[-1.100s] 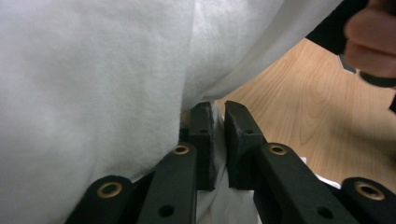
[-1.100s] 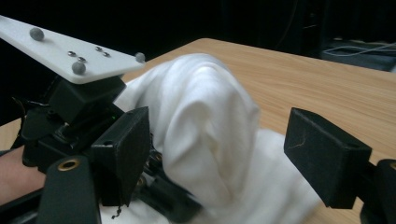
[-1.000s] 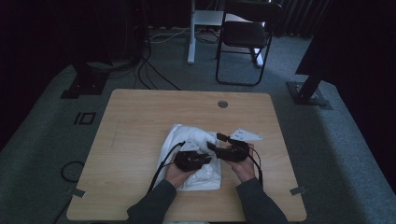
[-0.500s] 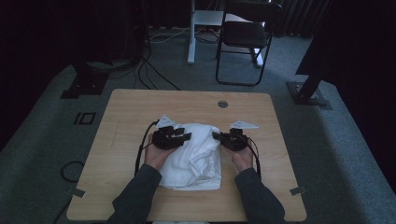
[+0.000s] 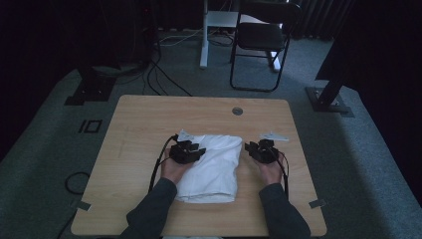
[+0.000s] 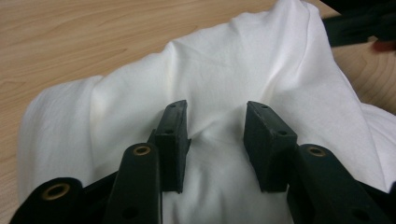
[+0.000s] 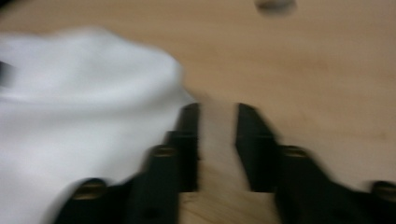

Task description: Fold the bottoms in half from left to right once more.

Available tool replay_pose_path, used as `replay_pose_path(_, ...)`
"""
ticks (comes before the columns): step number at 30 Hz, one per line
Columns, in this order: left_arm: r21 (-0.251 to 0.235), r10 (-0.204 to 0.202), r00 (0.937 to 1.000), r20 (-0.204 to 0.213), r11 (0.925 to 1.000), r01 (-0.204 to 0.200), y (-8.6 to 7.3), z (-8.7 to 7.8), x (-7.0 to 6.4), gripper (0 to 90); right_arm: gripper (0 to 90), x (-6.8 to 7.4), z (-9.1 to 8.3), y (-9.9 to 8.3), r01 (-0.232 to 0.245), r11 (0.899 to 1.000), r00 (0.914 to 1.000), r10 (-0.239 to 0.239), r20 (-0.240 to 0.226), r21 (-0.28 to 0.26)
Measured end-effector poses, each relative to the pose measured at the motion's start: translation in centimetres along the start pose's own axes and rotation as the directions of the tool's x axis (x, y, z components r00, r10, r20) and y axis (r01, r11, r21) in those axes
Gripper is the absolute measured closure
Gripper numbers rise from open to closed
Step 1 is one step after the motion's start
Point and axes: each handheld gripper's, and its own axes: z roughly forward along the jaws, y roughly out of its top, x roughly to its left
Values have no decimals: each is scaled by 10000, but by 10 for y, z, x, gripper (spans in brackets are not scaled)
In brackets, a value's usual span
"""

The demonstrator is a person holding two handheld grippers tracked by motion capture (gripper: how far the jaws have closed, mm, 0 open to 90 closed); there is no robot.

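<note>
Since a second ago: both hands have drawn apart from the middle of the cloth, the left to its left side and the right off its right edge; the cloth now lies flatter and more squarely folded.
Left gripper (image 5: 195, 151): rests on the left part of the white cloth (image 5: 214, 164); in the left gripper view its jaws stand apart with a raised fold of the cloth (image 6: 210, 88) between them, the pads not pressed onto it.
Right gripper (image 5: 251, 149): just beside the cloth's right edge, over bare wood; in the right gripper view, which is blurred, the jaws stand a little apart with only table between them, and the cloth (image 7: 79, 116) lies to their left.
Hands: the left hand (image 5: 171, 167) lies at the cloth's left edge, the right hand (image 5: 270, 169) on the table clear of the cloth.
White cloth: folded into a rough rectangle, at the near middle of the wooden table (image 5: 144, 129).
Table: a round grommet (image 5: 237, 111) sits near its far edge.
Beyond: a dark chair (image 5: 259, 45) stands on the grey floor behind the table.
</note>
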Motion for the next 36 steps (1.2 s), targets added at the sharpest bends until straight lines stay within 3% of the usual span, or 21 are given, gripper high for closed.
replay_pose_path(2,4,117,9999,-66,9999,-117,0,0,-1,588,546,8,-8,7,229,9974,9982,-266,-539,-682)
replay_pose_path(4,-14,105,9999,-85,9999,-105,0,0,-1,587,480,16,-9,16,364,9942,9958,-446,-801,-1008)
replay_pose_path(7,-92,131,9998,-121,9999,-133,-2,-1,-2,586,460,24,7,25,680,9960,9920,-737,-1022,-584)
replay_pose_path(8,-147,118,9999,-116,9998,-119,-3,-1,-1,586,513,26,15,26,938,9953,9887,-961,-1148,-260)
replay_pose_path(9,-144,152,9998,-105,9998,-154,-3,-1,-1,586,695,28,22,24,1297,9913,9860,-1267,-1087,207)
replay_pose_path(10,-189,110,9999,-79,9998,-112,-4,-2,0,586,851,28,28,22,1678,9834,9839,-1627,-737,688)
replay_pose_path(11,-211,96,9999,-94,9997,-98,-4,-2,0,586,900,25,32,20,1656,9798,9861,-1630,-323,1124)
replay_pose_path(12,-228,141,9998,-117,9996,-144,-5,-3,0,586,900,21,34,17,1331,9822,9909,-1342,-7,1327)
replay_pose_path(14,-337,107,9998,-143,9994,-112,-6,-4,-1,585,900,11,30,13,847,9863,9901,-993,994,1418)
replay_pose_path(15,-341,115,9998,-149,9993,-120,-6,-5,-1,585,843,9,22,10,525,9912,9933,-644,964,1215)
replay_pose_path(17,-424,193,9996,-189,9989,-201,-5,-6,-3,575,686,13,7,8,545,9963,9978,-568,332,659)
replay_pose_path(19,-422,305,9992,-262,9986,-316,-3,-8,-6,555,559,24,-7,4,637,9979,9926,-619,-1049,136)
replay_pose_path(20,-401,342,9990,-301,9986,-354,-2,-8,-8,543,518,36,-13,-1,828,9965,9813,-790,-1754,145)
replay_pose_path(22,-453,395,9983,-423,9981,-414,-1,-11,-12,530,479,55,-17,-13,1297,9914,9593,-1211,-2550,172)
replay_pose_path(23,-526,383,9984,-423,9978,-405,-1,-13,-14,519,479,64,-17,-21,1480,9886,9465,-1331,-2940,289)
replay_pose_path(24,-550,409,9983,-422,9976,-432,0,-16,-15,510,477,72,-16,-28,1757,9833,9408,-1537,-3020,469)
replay_pose_path(25,-738,437,9984,-357,9962,-462,1,-23,-19,501,483,77,-15,-33,2031,9771,9411,-1770,-2882,633)
replay_pose_path(26,-851,492,9983,-307,9950,-517,2,-28,-22,499,492,83,-11,-43,2485,9631,9456,-2180,-2416,1036)
replay_pose_path(31,-1618,1013,9947,-197,9814,-1031,-1,-60,-39,484,496,83,-10,-54,2736,9489,9517,-2433,-1874,1574)
replay_pose_path(34,-1431,952,9951,-258,9848,-980,-14,-61,-43,481,496,80,-14,-60,2823,9426,9515,-2515,-1771,1784)
replay_pose_path(36,-1024,1127,9928,-406,9879,-1164,-27,-54,-47,481,496,77,-13,-64,2695,9458,9538,-2363,-1853,1813)
